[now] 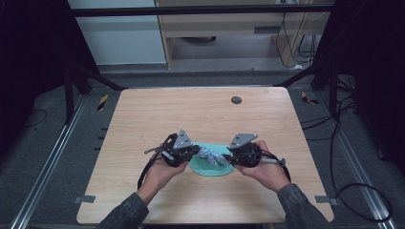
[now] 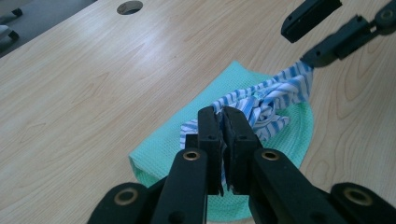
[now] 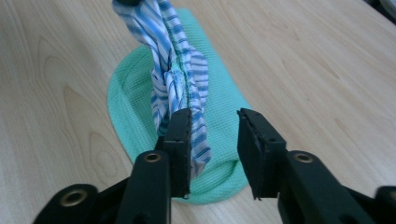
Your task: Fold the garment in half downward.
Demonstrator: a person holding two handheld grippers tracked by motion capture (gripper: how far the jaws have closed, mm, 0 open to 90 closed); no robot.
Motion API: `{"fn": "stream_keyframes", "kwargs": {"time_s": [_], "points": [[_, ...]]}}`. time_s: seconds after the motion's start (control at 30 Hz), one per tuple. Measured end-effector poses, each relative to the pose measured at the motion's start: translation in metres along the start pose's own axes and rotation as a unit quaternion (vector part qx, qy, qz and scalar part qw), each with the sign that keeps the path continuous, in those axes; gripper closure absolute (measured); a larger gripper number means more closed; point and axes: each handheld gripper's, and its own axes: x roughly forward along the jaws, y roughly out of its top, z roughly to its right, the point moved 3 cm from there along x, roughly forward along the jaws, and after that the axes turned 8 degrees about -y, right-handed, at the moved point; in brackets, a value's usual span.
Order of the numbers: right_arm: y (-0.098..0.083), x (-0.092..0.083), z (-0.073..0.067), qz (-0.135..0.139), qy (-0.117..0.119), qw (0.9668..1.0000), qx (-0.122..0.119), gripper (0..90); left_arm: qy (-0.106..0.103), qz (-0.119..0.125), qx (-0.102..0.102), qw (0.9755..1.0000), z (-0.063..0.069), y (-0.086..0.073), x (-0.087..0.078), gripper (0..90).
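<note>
L tongs clench striped cloth; R tongs released; waffle-weave green cloth beneath.

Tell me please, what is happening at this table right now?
A person works with tongs in each hand over a green cloth on the wooden table. The left tongs are shut on a blue-striped cloth, held above the green one. The right tongs stand open at its other end, the fabric against one jaw only.

Both grippers, left and right, are black, each topped by a grey three-cornered plate. Brass-ringed rivets stud their jaws, and black cables trail off. The person wears dark grey sleeves.
</note>
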Motion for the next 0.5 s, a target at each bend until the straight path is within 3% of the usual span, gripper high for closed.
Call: {"fn": "stream_keyframes", "kwargs": {"time_s": [0.5], "points": [[-0.007, 0.006, -0.014, -0.006, 0.028, 0.9996, 0.008, 54.1, 0.000, 0.001, -0.001, 1.0000, 0.000, -0.004, 0.000, 86.6]]}}
